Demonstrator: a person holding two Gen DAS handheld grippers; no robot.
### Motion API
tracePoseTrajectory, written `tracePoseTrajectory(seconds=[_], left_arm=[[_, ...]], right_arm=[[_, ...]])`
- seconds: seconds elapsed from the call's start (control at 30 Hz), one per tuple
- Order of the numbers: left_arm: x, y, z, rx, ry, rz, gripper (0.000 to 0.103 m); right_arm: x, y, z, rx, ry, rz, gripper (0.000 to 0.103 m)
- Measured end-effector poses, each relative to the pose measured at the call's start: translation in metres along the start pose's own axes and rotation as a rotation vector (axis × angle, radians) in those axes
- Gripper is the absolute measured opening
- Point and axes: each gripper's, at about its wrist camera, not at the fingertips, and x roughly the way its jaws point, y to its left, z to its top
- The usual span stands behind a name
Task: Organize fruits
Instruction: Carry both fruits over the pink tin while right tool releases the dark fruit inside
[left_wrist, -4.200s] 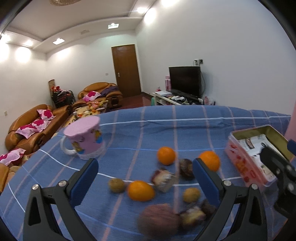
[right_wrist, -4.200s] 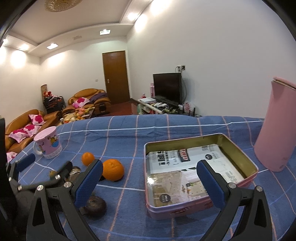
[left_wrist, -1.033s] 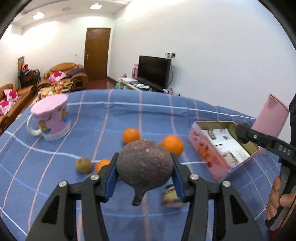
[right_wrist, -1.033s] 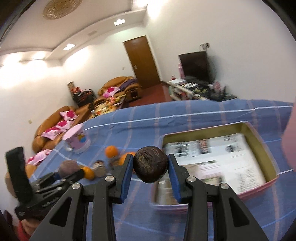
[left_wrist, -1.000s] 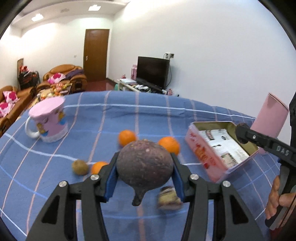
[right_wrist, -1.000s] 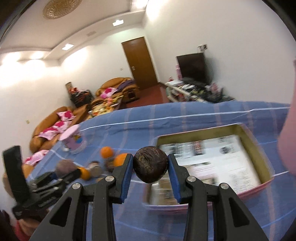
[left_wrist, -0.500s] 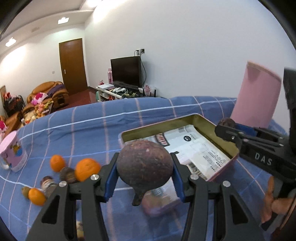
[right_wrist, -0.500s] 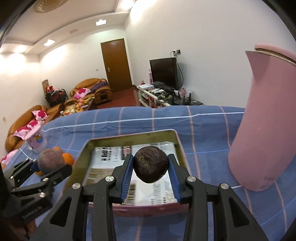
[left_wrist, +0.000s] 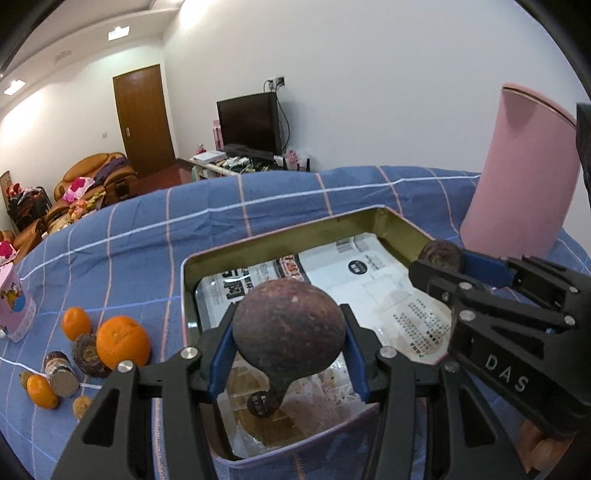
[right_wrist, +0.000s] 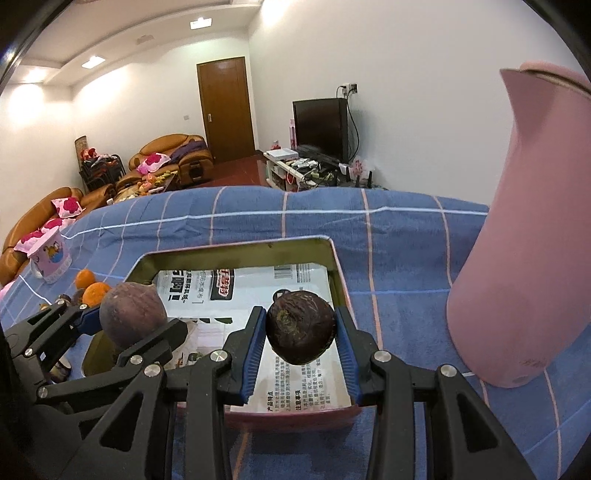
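A pink tin (left_wrist: 280, 236) with a gold inside and printed paper on its floor lies on the blue checked cloth. My left gripper (left_wrist: 290, 338) is shut on a large round brown-purple fruit (left_wrist: 288, 317) with a short stem, held above the tin's near left part. My right gripper (right_wrist: 300, 330) is shut on a smaller dark wrinkled fruit (right_wrist: 301, 317) above the tin's (right_wrist: 236, 251) right half. From the right wrist view the left gripper (right_wrist: 129, 326) and its fruit (right_wrist: 131, 314) hang at the tin's left edge. The right gripper's fruit (left_wrist: 441, 254) shows by the tin's far right wall.
Left of the tin lie three oranges (left_wrist: 122, 343), a dark fruit (left_wrist: 88, 356) and several small pieces. A pink mug (right_wrist: 50, 258) stands at the far left. A tall pink jug (right_wrist: 524, 258) stands close to the tin's right side.
Both grippers have swung from the fruit pile to above the tin, each still holding its fruit. The jug has come into view at the right.
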Motion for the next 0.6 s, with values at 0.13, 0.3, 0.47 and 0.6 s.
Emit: tracePoseTrajectory(seconds=[0.13, 0.3, 0.47, 0.6], left_arm=[[0.0034, 0.0016, 0.0012, -0.012, 0.013, -0.001, 0.053], [0.0062, 0.0032, 0.0011, -0.017, 0.029, -0.004, 0.053], [0.0068, 0.0046, 0.0019, -0.021, 0.031, -0.003, 0.053], [0.0072, 0.0046, 0.0019, -0.018, 0.035, 0.001, 0.053]], right_arm=[[0.0049, 0.0015, -0.0016, -0.006, 0.012, -0.003, 0.040], [0.0042, 0.0004, -0.0025, 0.008, 0.007, 0.009, 0.040], [0.0054, -0.0005, -0.0027, 0.021, 0.016, 0.030, 0.040], [0.0066, -0.0010, -0.0025, 0.023, 0.015, 0.028, 0.040]])
